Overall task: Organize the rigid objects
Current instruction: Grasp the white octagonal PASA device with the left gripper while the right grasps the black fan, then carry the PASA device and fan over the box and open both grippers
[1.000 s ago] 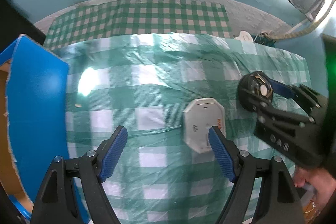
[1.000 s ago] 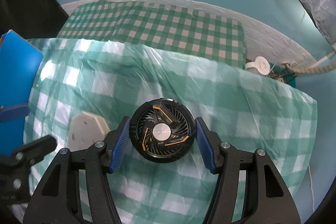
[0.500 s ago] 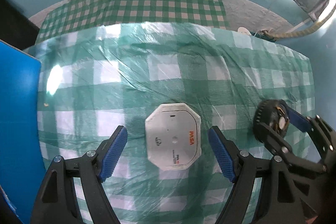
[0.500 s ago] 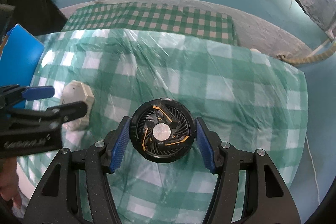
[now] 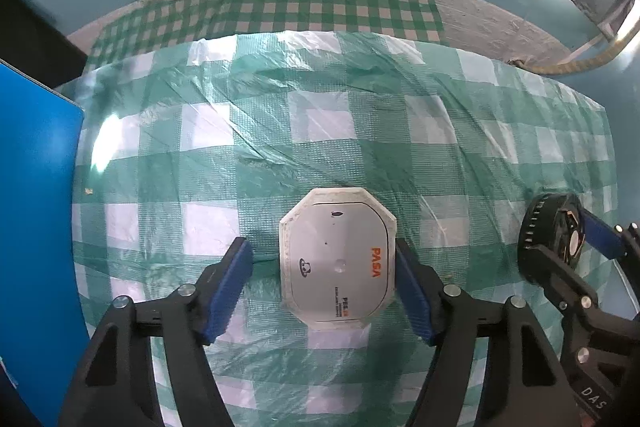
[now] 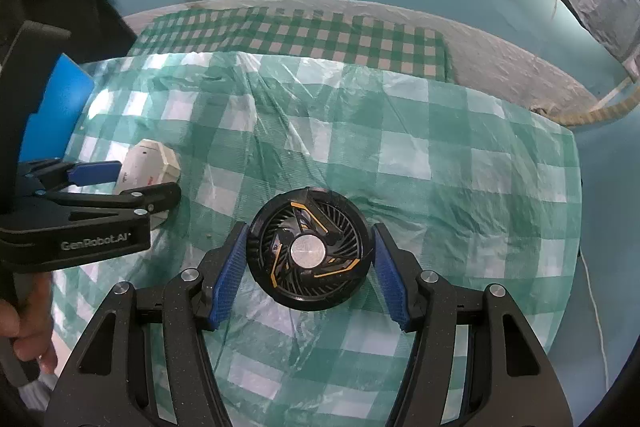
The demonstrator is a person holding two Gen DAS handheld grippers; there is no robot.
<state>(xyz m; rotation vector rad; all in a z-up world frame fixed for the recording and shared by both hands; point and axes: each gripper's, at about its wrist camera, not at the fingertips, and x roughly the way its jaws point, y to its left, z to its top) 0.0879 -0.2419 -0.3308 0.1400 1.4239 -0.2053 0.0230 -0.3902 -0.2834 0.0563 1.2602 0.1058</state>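
A white octagonal box (image 5: pixel 337 259) marked PASA lies on the green checked plastic cloth (image 5: pixel 320 131). My left gripper (image 5: pixel 324 283) is open around it: the right pad touches its side, the left pad stands apart. The box also shows in the right wrist view (image 6: pixel 148 163). A round black fan (image 6: pixel 307 251) with orange lines sits between the pads of my right gripper (image 6: pixel 307 267), which closes on its rim. In the left wrist view the fan (image 5: pixel 550 239) shows at the far right, in the right gripper.
A blue board (image 5: pixel 36 211) stands at the left edge of the cloth. A smaller-checked cloth (image 5: pixel 272 11) covers the far part of the table. A rope or cable (image 6: pixel 592 111) lies at the far right. The teal floor surrounds the table.
My left gripper has moved right and forward so the white box now sits between its pads. The right gripper has kept hold of the fan and shifted right, away from the box.
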